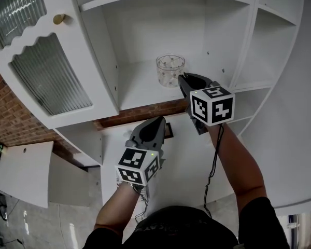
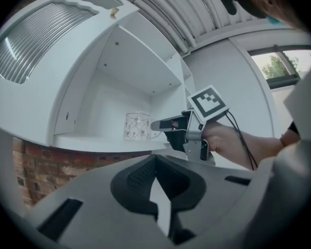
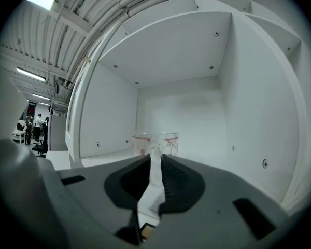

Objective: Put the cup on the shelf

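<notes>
L gripper (image 1: 158,121) (image 2: 155,161) sits nearest, low and left, jaws drawn together w/ nothing btwn them, well apart from the cup. R gripper (image 1: 183,80) (image 3: 155,157) reaches farther in, jaws closed narrow on the handle (image 3: 155,149) of the glass cup (image 1: 170,69) (image 2: 136,126) (image 3: 171,141). Cup stands upright on the white shelf (image 1: 140,90), right of centre in that compartment. Ribbed-glass cabinet door (image 1: 46,77) hangs open at left, brick wall (image 1: 5,121) beyond it.

surface: white shelf (image 1: 140,88) | on it: patterned glass cup (image 1: 170,70) | upright, mid-shelf
</notes>
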{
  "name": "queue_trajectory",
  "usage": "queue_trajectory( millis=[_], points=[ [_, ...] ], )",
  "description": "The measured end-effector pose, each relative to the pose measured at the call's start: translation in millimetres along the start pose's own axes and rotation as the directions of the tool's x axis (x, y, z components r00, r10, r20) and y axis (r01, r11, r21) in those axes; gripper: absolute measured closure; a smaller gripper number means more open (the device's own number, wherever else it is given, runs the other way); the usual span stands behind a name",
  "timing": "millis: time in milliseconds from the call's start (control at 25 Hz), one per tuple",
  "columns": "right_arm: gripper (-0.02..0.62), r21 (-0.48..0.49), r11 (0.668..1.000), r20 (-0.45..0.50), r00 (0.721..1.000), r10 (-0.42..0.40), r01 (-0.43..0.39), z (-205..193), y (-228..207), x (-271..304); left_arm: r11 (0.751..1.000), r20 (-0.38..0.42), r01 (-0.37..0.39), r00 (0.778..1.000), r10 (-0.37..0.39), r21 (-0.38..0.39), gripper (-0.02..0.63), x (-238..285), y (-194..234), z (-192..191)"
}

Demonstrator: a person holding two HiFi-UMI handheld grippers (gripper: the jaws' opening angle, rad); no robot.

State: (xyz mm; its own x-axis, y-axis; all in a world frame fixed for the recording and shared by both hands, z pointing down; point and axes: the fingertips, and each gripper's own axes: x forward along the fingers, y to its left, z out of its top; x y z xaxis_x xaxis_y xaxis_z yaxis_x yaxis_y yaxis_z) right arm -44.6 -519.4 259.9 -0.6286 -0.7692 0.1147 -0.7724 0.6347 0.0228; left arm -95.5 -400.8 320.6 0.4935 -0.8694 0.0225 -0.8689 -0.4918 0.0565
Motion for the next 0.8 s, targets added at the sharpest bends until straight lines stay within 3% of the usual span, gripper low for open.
queue_trajectory(
  millis=[400, 800],
  points=[
    [0.548, -0.001, 0.999, 0.015, 0.999, -0.051, 0.051, -0.9, -2.7, 0.5, 1.0, -0.005, 0.026, 1.0, -0.026, 0.005, 0.601, -1.8, -5.4, -1.4],
    [0.499, 0.009, 0.999, 0.034, 0.998, -0.044, 0.044, -4.2, -2.8, -9.5, 1.0, -0.013, 0.007, 1.0, -0.006, 0.003, 0.601, -9.7, -7.1, -2.7]
  ],
)
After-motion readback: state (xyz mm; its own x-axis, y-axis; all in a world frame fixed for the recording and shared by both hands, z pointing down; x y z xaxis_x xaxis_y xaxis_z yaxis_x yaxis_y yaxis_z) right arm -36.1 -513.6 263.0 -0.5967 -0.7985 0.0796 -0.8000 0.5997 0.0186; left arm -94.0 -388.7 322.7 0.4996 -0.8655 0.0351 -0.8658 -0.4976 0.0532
